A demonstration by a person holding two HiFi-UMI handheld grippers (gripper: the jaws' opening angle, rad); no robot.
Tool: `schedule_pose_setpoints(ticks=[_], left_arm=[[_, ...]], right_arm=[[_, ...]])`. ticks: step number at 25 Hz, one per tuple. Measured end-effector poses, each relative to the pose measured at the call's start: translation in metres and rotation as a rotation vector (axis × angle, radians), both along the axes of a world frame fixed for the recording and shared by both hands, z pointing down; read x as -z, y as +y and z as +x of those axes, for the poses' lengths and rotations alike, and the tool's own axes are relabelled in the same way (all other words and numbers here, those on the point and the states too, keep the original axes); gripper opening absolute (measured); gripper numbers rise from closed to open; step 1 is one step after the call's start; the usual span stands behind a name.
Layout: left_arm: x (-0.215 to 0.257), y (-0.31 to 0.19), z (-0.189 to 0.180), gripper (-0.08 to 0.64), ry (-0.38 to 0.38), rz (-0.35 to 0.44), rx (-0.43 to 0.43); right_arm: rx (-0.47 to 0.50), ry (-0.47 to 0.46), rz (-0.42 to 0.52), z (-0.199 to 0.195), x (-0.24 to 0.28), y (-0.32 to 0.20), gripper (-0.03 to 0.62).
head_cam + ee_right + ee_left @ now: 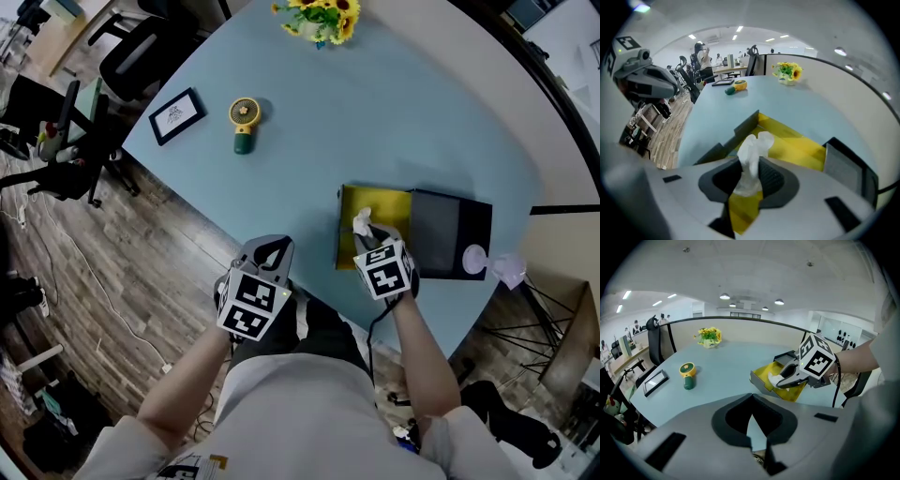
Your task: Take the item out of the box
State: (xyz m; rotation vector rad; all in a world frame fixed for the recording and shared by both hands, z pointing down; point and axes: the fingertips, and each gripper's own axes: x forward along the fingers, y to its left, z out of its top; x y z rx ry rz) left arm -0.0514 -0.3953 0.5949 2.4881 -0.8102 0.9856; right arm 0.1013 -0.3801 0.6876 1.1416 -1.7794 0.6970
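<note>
The open box (384, 201) lies near the table's (394, 112) front edge. The right gripper (750, 174) points down into it, jaws clenched on the crumpled white item (754, 146). The item stands lengthwise up from the pads, over the yellow floor, so lifting straight up looks the way out. The left gripper (271, 247), jaws together and empty, hangs beside the table edge, well apart.

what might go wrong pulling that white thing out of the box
The right gripper pinches a soft white wad, with much of it loose beyond the fingers, so it may slip or tear on lifting. The left gripper is away from the box, so nothing steadies the box and it might drag or tip along.
</note>
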Motion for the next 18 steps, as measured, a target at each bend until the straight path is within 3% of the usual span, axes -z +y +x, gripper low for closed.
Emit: schedule_pose_setpoints(ticks=[9,18], left_arm=[[0.049,-0.01,-0.005,0.003,0.011,0.101,0.019],[0.138,-0.037,-0.014,0.003,0.075,0.274,0.042]], right_arm=[[-0.076,-0.148,0.149,0.003,0.098,-0.016,0.114],[-0.043,-0.245,0.408,-0.012,0.245,-0.031,0.117]])
